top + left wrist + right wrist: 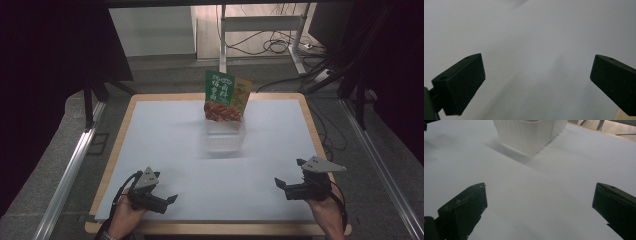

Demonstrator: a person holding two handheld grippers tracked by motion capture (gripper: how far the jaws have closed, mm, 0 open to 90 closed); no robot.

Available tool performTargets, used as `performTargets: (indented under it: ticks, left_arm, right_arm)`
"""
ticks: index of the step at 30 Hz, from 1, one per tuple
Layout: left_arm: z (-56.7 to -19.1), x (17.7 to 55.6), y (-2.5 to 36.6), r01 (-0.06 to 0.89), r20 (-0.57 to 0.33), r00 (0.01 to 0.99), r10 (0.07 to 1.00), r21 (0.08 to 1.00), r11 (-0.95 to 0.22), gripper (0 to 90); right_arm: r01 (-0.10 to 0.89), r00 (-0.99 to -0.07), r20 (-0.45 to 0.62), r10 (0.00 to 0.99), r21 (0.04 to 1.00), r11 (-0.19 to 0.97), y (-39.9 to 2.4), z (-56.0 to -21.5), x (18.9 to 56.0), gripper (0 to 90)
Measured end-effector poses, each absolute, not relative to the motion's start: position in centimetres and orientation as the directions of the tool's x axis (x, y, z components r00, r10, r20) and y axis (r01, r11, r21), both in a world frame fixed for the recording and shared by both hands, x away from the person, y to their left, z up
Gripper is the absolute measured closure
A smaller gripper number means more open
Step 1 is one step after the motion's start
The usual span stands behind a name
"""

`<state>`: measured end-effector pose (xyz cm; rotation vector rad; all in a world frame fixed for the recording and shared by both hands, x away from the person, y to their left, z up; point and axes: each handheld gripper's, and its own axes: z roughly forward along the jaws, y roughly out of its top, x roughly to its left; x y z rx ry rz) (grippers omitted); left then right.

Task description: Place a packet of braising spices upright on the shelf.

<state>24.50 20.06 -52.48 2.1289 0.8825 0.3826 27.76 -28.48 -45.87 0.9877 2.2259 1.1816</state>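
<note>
At the far left of the high view a dark curtain hangs over a grey floor, and a metal rail (pixel 67 172) runs diagonally down toward the lower left corner. Next comes the table (pixel 150 150), a pale sheet laid over a wooden top whose edge shows as a tan border. In the lower left of the frame the left gripper (pixel 167 201) rests low over the sheet in a hand, its jaws spread wide with nothing between them; the left gripper view shows bare sheet between the jaws. At the centre, toward the far edge, stands a white ribbed basket (pixel 225 136) holding a green and red snack packet (pixel 226 97) upright. Behind it, in the upper middle, a white frame leg and loose cables lie on the floor. In the lower right the right gripper (pixel 287 186) is likewise released and empty, well apart from the basket (pixel 529 135).
</note>
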Motion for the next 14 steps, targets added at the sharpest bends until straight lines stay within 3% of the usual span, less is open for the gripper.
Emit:
performTargets:
  ticks: [14]
  left_arm:
    - [-52.6, 24.5, 19.9, 0.466, -0.009, 0.712, 0.702, 0.754, -0.463, 0.0]
  right_arm:
    - [0.445, -0.627, -0.007, 0.779, 0.817, 0.367, -30.1, -47.9, 27.5, 0.0]
